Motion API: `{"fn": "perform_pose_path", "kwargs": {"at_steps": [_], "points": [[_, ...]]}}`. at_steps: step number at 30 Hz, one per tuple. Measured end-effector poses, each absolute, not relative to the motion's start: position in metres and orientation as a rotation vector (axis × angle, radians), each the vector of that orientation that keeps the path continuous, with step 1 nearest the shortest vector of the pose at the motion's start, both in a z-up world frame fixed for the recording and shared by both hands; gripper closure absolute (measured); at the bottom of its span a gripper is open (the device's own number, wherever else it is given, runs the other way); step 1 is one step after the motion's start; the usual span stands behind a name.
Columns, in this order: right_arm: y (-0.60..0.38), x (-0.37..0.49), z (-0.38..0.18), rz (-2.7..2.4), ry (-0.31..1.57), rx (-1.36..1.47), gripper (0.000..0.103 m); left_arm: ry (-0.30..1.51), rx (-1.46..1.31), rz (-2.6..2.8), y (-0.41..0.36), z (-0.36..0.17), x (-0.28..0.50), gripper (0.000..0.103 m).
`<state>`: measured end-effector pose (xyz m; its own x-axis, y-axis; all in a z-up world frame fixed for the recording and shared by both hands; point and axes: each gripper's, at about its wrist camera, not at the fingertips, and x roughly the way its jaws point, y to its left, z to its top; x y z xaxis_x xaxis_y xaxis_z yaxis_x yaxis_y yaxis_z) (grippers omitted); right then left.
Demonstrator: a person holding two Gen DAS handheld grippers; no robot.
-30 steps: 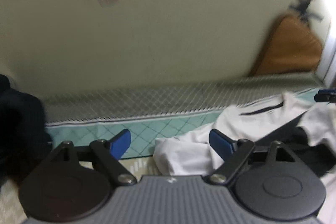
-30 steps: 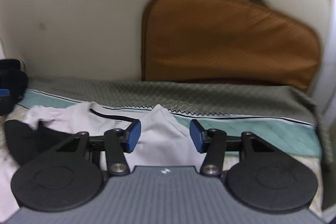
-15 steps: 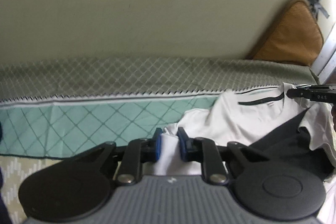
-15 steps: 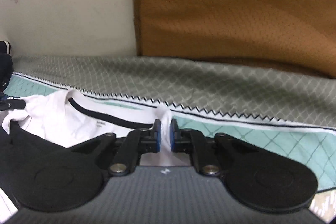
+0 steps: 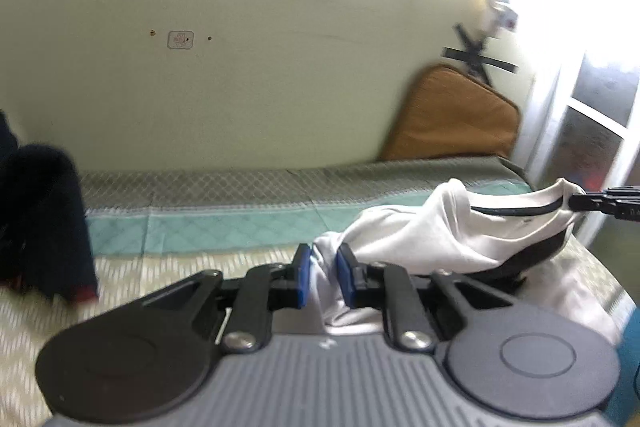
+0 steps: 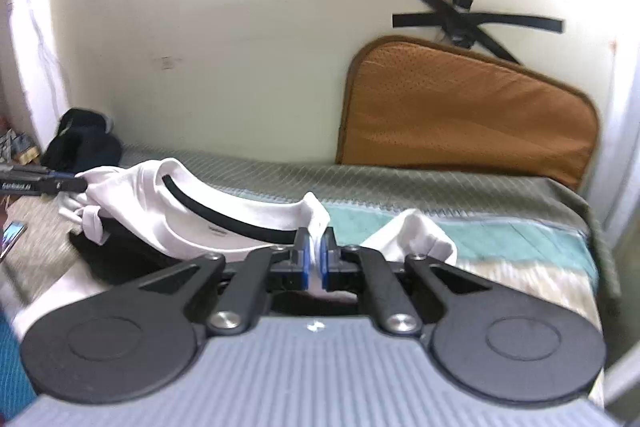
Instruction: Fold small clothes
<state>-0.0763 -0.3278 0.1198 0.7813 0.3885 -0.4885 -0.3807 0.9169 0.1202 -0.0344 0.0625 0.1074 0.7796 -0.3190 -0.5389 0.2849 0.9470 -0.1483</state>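
A small white T-shirt (image 5: 432,231) with a black collar band and a black panel hangs stretched between my two grippers above the bed. My left gripper (image 5: 323,277) is shut on one shoulder of the shirt. My right gripper (image 6: 314,261) is shut on the other shoulder, by the collar (image 6: 224,217). The shirt (image 6: 176,223) sags in the middle, and its lower part rests on the quilt. Each gripper's tip shows at the edge of the other's view: the right one (image 5: 600,205) and the left one (image 6: 44,183).
The bed has a patterned quilt (image 5: 208,227) in grey, teal and cream. A brown cushion (image 6: 468,115) leans on the back wall. Dark clothes (image 5: 40,223) lie at the left. A window frame (image 5: 580,147) stands at the right.
Both grippers closed on the shirt's shoulders within the last second, then lifted and drew back, raising the top of the shirt off the quilt.
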Motion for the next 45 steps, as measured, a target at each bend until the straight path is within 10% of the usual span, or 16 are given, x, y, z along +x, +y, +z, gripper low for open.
{"fn": "perform_pose_path", "kwargs": {"at_steps": [5, 14, 19, 24, 26, 28, 29, 36, 38, 45], "points": [[-0.326, -0.165, 0.09, 0.384, 0.485, -0.072, 0.095, 0.569, -0.006, -0.36, 0.054, 0.089, -0.107, 0.087], [-0.339, -0.223, 0.031, 0.394, 0.553, -0.03, 0.081, 0.704, -0.163, -0.34, 0.096, 0.051, -0.156, 0.046], [-0.372, -0.215, 0.061, 0.285, 0.392, 0.146, 0.042, 0.692, -0.35, -0.32, 0.124, 0.063, -0.141, 0.016], [-0.385, -0.16, 0.05, 0.139, 0.437, 0.244, 0.035, 0.748, -0.366, -0.373, 0.099, 0.057, -0.109, 0.02], [-0.383, -0.136, 0.038, 0.13, 0.488, 0.257, 0.037, 0.791, -0.32, -0.37, 0.08, 0.05, -0.097, 0.055], [-0.381, -0.127, 0.029, 0.147, 0.561, 0.257, 0.095, 0.842, -0.277, -0.351, 0.069, 0.043, -0.085, 0.086], [-0.38, -0.125, 0.028, 0.154, 0.581, 0.275, 0.094, 0.844, -0.252, -0.326, 0.067, 0.043, -0.08, 0.087], [-0.379, -0.194, 0.041, 0.162, 0.486, 0.324, 0.094, 0.85, -0.177, -0.261, 0.072, 0.046, -0.063, 0.086], [-0.37, -0.187, 0.014, 0.12, 0.574, 0.298, 0.092, 0.875, -0.105, -0.221, 0.061, 0.034, -0.058, 0.065], [-0.384, -0.191, 0.038, 0.065, 0.396, 0.314, 0.065, 0.725, -0.076, -0.17, 0.08, 0.065, -0.096, 0.056]]}}
